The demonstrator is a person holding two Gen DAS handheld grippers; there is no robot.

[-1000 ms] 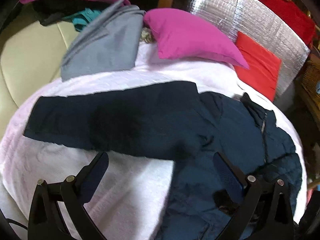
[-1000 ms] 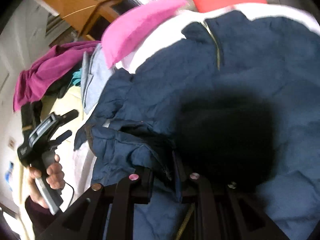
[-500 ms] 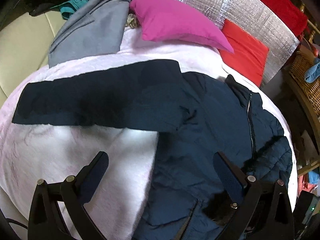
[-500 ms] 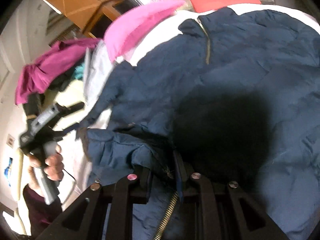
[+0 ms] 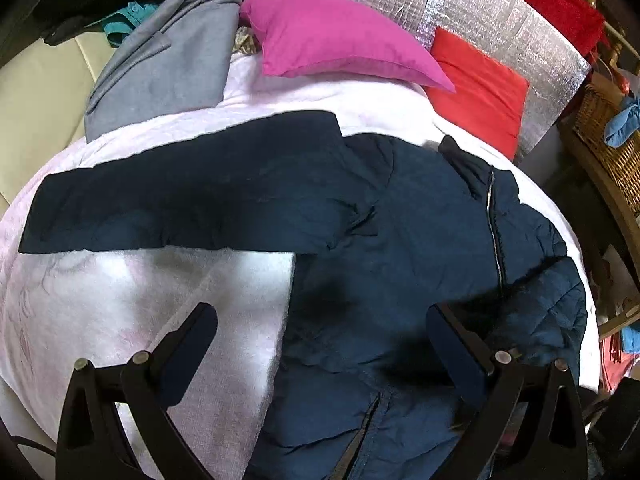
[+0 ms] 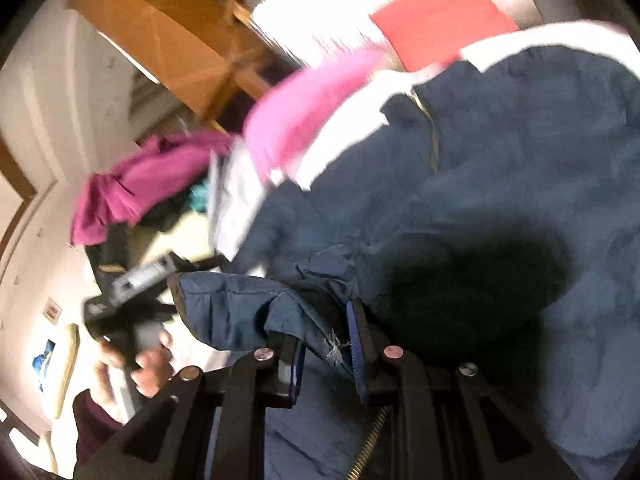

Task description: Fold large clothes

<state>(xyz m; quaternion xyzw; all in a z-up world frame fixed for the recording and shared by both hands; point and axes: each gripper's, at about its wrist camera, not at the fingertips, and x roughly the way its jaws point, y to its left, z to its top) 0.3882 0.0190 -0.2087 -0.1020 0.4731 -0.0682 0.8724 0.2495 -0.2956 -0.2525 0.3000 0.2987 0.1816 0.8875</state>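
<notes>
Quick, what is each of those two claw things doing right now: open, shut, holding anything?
Left gripper: open, holding nothing, above the navy jacket.
Right gripper: shut on a fold of the navy jacket.

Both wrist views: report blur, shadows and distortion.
Left wrist view: sharp; fisheye bends the white blanket into a dome; a dark shadow lies on the jacket. Right wrist view: motion blur smears the pink pillow and background; a large black shadow covers the jacket beside the right gripper.
</notes>
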